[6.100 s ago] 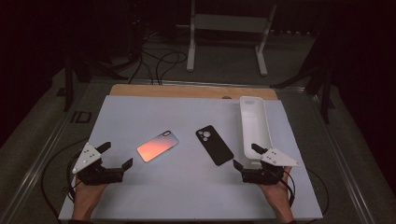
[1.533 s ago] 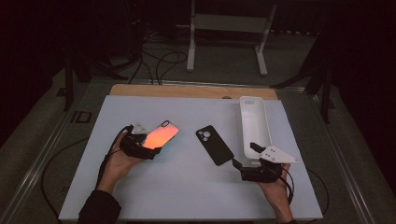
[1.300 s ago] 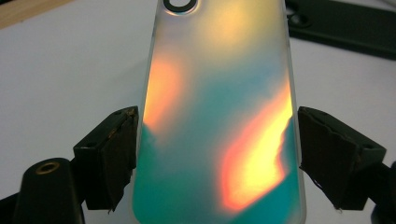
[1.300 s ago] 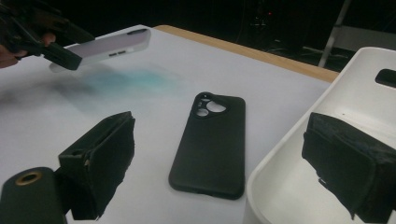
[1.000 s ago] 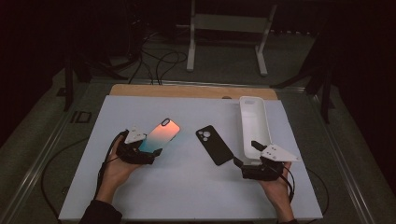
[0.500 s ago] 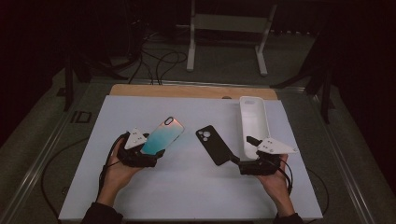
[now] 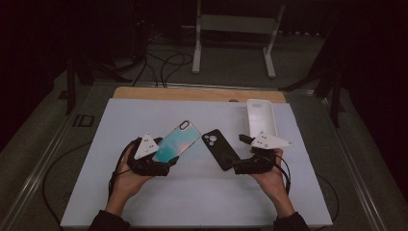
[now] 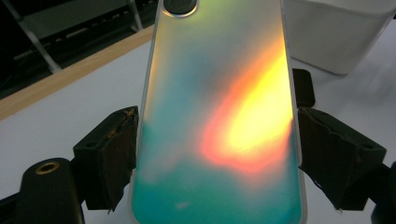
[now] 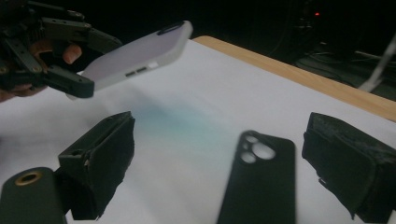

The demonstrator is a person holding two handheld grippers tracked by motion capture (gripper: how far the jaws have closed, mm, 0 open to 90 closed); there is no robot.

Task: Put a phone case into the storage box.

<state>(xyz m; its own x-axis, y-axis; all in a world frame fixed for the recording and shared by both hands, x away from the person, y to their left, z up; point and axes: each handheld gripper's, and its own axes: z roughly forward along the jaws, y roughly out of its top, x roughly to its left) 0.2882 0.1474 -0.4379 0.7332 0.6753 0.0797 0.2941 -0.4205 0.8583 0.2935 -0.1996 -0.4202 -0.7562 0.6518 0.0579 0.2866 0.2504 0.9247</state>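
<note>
We hold the iridescent phone [image 7: 177,143] in our left gripper [image 7: 155,161], the jaws clamped on its two long edges near its lower end. In the left gripper view the black pads press against both sides of the phone [image 8: 219,116], whose glossy back shines teal, orange and yellow, with the camera ring at the far end. The phone is lifted clear of the white worktop [image 7: 144,115] and tilts upward, its camera end pointing toward the far edge; in the right gripper view it [image 9: 135,53] hangs above the surface with a faint tint below it.

Our right gripper [image 7: 243,166] sits over the right half of the worktop with its jaws wide apart and nothing between the pads. The black phone case [image 7: 219,148] lies flat near the middle of the worktop, camera cut-outs toward the far edge, and its near end lies between the open jaws in the right gripper view [image 9: 261,186], untouched by either pad.

A white case [image 7: 261,118] rests near the far right corner, just beyond the right gripper.
</note>
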